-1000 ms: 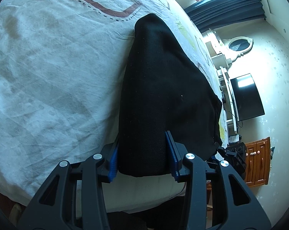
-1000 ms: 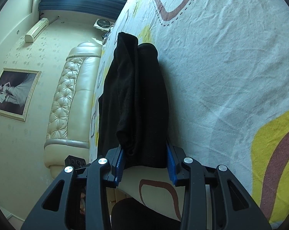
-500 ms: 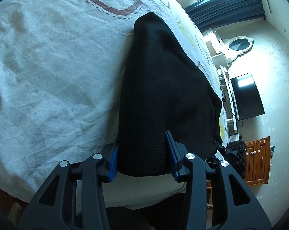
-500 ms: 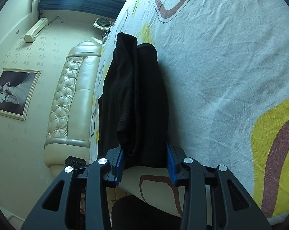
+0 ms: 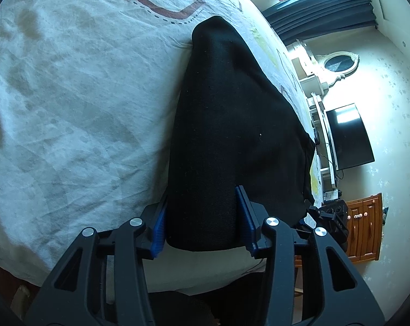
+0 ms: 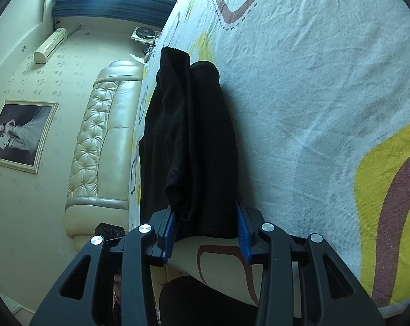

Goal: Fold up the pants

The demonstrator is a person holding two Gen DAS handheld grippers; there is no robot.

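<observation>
Left view: TV [image 5: 346, 135] | Right view: headboard [image 6: 96, 135] | pants [image 5: 226, 125] lengthwise away along bed [image 5: 69, 81] | left claw [image 5: 202, 225], right claw [image 6: 206, 229]: each grasping pants, left just loosening

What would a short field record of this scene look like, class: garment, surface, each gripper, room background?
garment: black knitted fabric pants, folded, lying on the bed
surface: white crinkled bedsheet with yellow and brown shapes
left gripper: jaws closed on the near end of the pants
right gripper: jaws closed on the near end of the pants
background: cream tufted leather headboard; black flat television; dark blue pleated curtain
</observation>
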